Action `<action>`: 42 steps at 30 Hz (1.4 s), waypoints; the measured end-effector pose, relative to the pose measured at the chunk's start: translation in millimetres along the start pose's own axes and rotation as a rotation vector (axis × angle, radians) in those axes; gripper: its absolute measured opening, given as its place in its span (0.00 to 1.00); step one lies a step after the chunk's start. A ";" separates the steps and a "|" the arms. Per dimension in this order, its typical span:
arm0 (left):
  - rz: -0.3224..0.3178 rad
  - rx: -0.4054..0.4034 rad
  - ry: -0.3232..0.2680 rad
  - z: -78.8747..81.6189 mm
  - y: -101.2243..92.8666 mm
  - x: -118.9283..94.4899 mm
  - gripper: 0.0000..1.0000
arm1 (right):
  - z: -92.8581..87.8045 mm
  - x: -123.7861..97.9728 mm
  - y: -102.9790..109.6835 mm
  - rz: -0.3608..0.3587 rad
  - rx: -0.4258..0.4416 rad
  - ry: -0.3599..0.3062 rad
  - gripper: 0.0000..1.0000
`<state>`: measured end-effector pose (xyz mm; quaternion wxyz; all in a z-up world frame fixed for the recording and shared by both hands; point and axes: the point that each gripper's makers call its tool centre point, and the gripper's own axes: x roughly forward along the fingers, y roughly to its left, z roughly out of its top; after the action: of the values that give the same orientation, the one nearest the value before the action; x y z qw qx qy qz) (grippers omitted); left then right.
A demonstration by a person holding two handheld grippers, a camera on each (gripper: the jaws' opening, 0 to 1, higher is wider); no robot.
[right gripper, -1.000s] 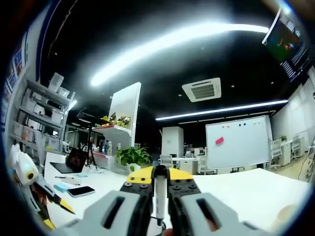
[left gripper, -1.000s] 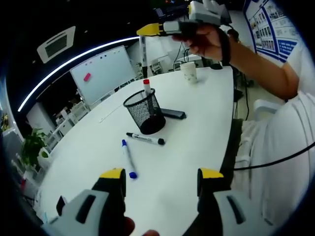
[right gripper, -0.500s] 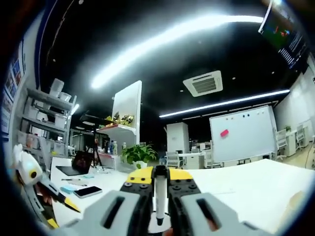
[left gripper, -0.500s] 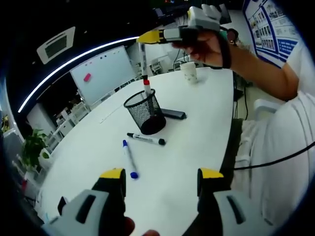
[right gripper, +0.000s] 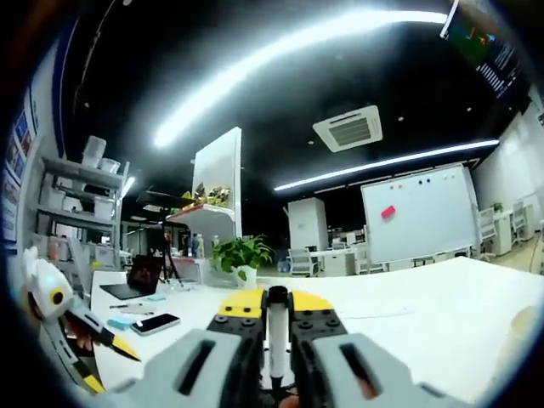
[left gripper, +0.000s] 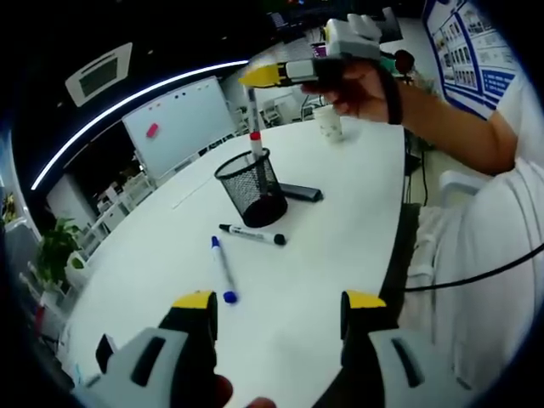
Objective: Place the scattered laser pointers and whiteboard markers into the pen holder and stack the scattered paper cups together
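Two markers lie loose on the white counter [left gripper: 340, 221] just beyond the left claw [left gripper: 279, 308], whose jaws stand wide and hold nothing: a blue marker [left gripper: 222, 270] nearest, then a black marker [left gripper: 252, 235] a little farther. Past them stands the mesh pen holder [left gripper: 252, 189], with a dark flat pointer [left gripper: 299, 193] lying just to its right. Above the holder, the right claw [left gripper: 255, 76] pinches a red-tipped marker [left gripper: 254, 119] upright, its lower end at the rim. Farthest off, a paper cup [left gripper: 329, 122] sits alone. By my reading, most of the sorting remains, and cup stacking looks unstarted.
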<state>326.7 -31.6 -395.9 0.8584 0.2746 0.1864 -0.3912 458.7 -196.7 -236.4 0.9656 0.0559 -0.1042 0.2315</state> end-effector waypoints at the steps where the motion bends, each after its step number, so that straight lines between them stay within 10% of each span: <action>1: 0.000 0.001 0.000 0.3 -0.6 0.2 0.59 | -0.3 0.2 -0.1 0.000 -0.001 0.001 0.10; 42: -0.010 0.010 -0.014 9.3 -10.9 1.2 0.59 | -36.7 -3.2 12.8 0.065 0.007 0.104 0.10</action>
<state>320.0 -44.0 -392.9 0.8564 0.2752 0.1796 -0.3981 456.5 -181.1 -272.0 0.9615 0.0440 -0.0550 0.2657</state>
